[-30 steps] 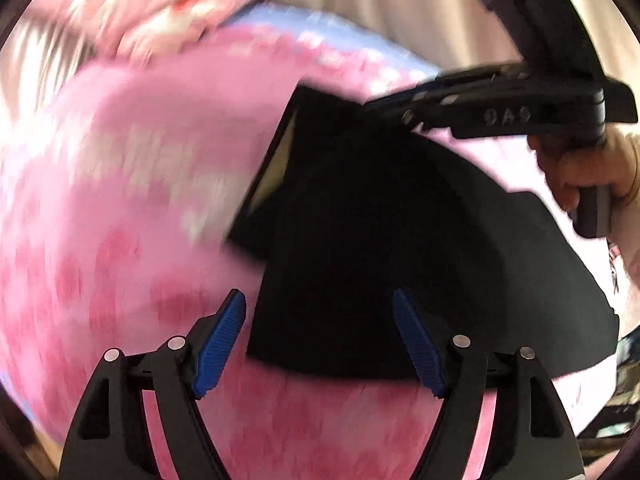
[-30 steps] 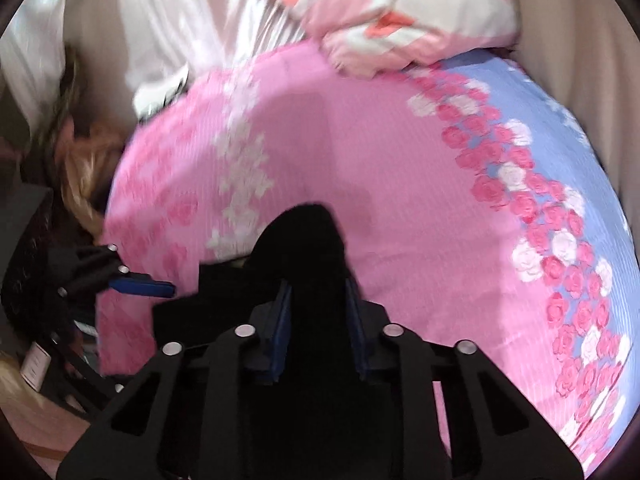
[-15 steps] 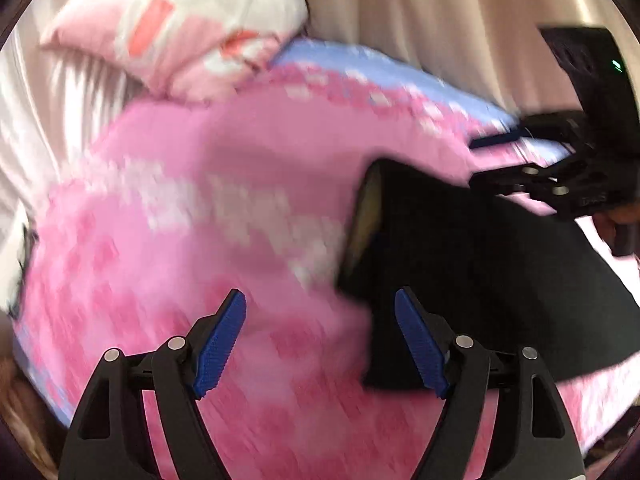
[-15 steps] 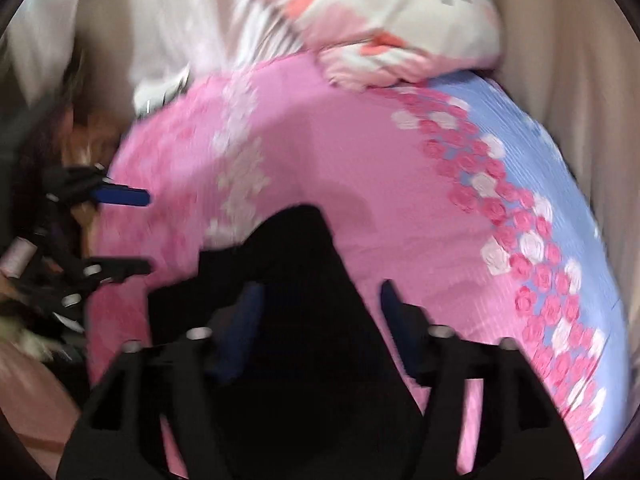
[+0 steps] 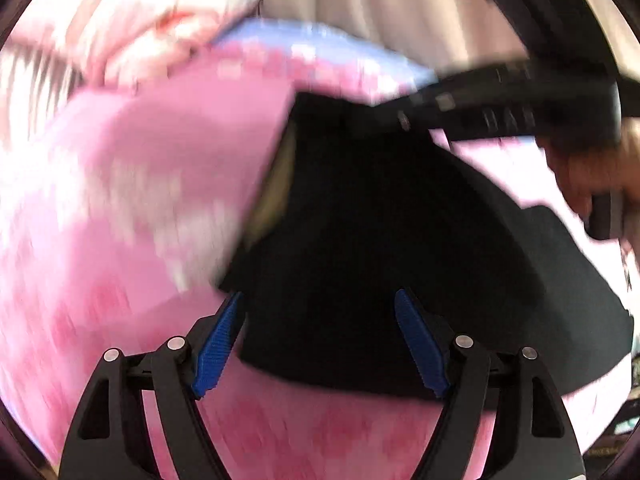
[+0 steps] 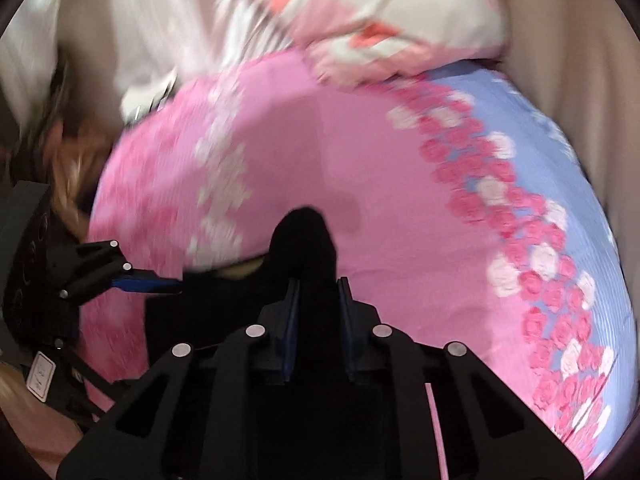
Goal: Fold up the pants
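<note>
While the black pants [image 5: 380,240] lie spread on the bed's pink flowered bedspread [image 5: 132,184], both views are smeared by motion blur. In the left wrist view the left gripper [image 5: 320,340] hangs over the near edge of the cloth at 6 o'clock, its blue fingers [image 5: 216,344] spread wide apart, released, with the dark fabric lying below the gap and neither pad pressing on it. A pale inner lining shows along the pants' edge toward 10 o'clock. At 2 o'clock the right gripper [image 5: 360,116] reaches in over the far corner of the pants, with a hand [image 5: 592,176] around its handle at 3 o'clock.

In the right wrist view the right gripper [image 6: 318,300] has its fingers [image 6: 292,320] close together, and they are closing on a raised fold of the black pants [image 6: 304,240] that stands up between them and pokes out beyond the tips toward 12 o'clock. The left gripper [image 6: 148,284] shows at 9 o'clock, just beside the cloth's edge. A pillow [image 6: 384,28] with pink and white print lies at the head of the bed at 12 o'clock.
</note>
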Tool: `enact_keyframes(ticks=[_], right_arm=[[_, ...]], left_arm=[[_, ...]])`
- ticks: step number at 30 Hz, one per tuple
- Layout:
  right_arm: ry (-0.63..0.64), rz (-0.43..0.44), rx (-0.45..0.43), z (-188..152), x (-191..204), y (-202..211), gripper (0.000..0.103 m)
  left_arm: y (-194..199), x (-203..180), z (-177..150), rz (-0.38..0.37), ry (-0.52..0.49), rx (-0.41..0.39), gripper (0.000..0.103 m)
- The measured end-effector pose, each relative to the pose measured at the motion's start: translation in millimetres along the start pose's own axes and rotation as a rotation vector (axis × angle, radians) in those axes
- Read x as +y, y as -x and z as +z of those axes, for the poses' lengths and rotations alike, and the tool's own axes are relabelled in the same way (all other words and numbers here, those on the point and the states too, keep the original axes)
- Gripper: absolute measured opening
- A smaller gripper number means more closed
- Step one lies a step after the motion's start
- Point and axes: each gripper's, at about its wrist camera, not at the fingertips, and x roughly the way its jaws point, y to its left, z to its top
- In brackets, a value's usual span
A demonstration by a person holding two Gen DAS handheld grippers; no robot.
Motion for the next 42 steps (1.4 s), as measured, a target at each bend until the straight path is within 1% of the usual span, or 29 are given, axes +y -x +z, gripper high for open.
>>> enact_keyframes(ticks=[1, 2, 3, 4, 5, 6, 8, 9, 11, 12, 13, 14, 16, 17, 19, 20, 21, 23, 25, 26, 28, 29, 31, 33, 34, 36, 38, 39, 42], right_arm=[[-0.05, -0.005, -0.039, 4, -10, 4, 0.017], [-0.082, -0.038, -0.067, 7, -17, 2, 0.017], [-0.09, -0.069, -0.063, 8, -18, -4, 0.021], [-0.105, -0.091, -0.009, 9, -23, -21, 0.026], [-0.126, -0.095, 0.02, 9, -25, -28, 0.026], [-0.16, -0.112, 0.014, 6, -28, -27, 0.026], [-0.223, -0.11, -0.106, -7, -29, 9, 0.025], [-0.237, -0.136, -0.145, -19, -28, 29, 0.025], [-0.281, -0.212, -0.162, -56, -30, 67, 0.025], [-0.307, -0.263, -0.151, -79, -32, 80, 0.03], [-0.348, -0.328, -0.117, -110, -39, 94, 0.042], [-0.382, -0.359, -0.085, -134, -46, 102, 0.043], [-0.475, -0.379, -0.016, -185, -67, 119, 0.043], [-0.502, -0.383, -0.004, -198, -73, 122, 0.043], [-0.536, -0.366, 0.008, -221, -86, 130, 0.043], [-0.533, -0.351, 0.012, -225, -91, 130, 0.043], [-0.523, -0.33, 0.022, -227, -96, 127, 0.043], [-0.496, -0.295, 0.058, -227, -101, 110, 0.042], [-0.463, -0.235, 0.072, -224, -101, 94, 0.041], [-0.429, -0.234, 0.064, -223, -96, 91, 0.036], [-0.393, -0.253, 0.043, -215, -95, 94, 0.013], [-0.4, -0.274, 0.016, -211, -100, 102, 0.009], [-0.406, -0.315, -0.017, -203, -116, 106, 0.009], [-0.405, -0.334, 0.048, -207, -133, 85, 0.009], [-0.438, -0.311, 0.012, -208, -140, 88, 0.009], [-0.511, -0.345, -0.037, -204, -143, 108, 0.01], [-0.519, -0.328, -0.157, -198, -124, 142, 0.014], [-0.495, -0.29, -0.181, -195, -112, 149, 0.014], [-0.374, -0.162, -0.127, -180, -62, 132, 0.014]], left_arm=[[4, 1, 10, 0.004, -0.01, -0.032, 0.073], [8, 3, 21, 0.029, -0.024, -0.066, 0.075], [10, 6, 28, 0.055, -0.03, -0.082, 0.075], [9, 10, 32, 0.076, -0.032, -0.08, 0.075], [5, 17, 33, 0.11, -0.028, -0.062, 0.075], [1, 25, 32, 0.145, -0.018, -0.041, 0.075], [2, 38, 27, 0.183, -0.002, -0.01, 0.074], [8, 43, 24, 0.185, 0.003, -0.012, 0.074], [24, 42, 23, 0.182, -0.005, -0.028, 0.074], [31, 37, 24, 0.168, -0.019, -0.035, 0.074], [37, 29, 27, 0.149, -0.036, -0.041, 0.074], [37, 20, 30, 0.122, -0.052, -0.043, 0.074], [29, -7, 38, 0.059, -0.087, -0.035, 0.075], [20, -20, 42, 0.038, -0.101, -0.027, 0.077], [-5, -47, 42, 0.035, -0.141, 0.004, 0.078], [-22, -56, 44, 0.05, -0.153, 0.022, 0.078], [-25, -65, 37, 0.072, -0.16, 0.042, 0.078], [-45, -72, 32, 0.11, -0.171, 0.09, 0.078], [-54, -73, 24, 0.158, -0.194, 0.108, 0.078], [-52, -74, 21, 0.169, -0.213, 0.103, 0.079], [-51, -74, 17, 0.209, -0.248, 0.104, 0.081], [-50, -71, 15, 0.216, -0.245, 0.106, 0.081], [-51, -68, 16, 0.23, -0.233, 0.107, 0.081], [-53, -66, 16, 0.239, -0.228, 0.097, 0.082], [-54, -65, 16, 0.238, -0.224, 0.091, 0.082], [-53, -65, 20, 0.242, -0.21, 0.093, 0.081], [-45, -64, 24, 0.239, -0.186, 0.085, 0.08], [-38, -62, 26, 0.268, -0.183, 0.066, 0.079], [-27, -50, 32, 0.291, -0.159, 0.035, 0.079]])
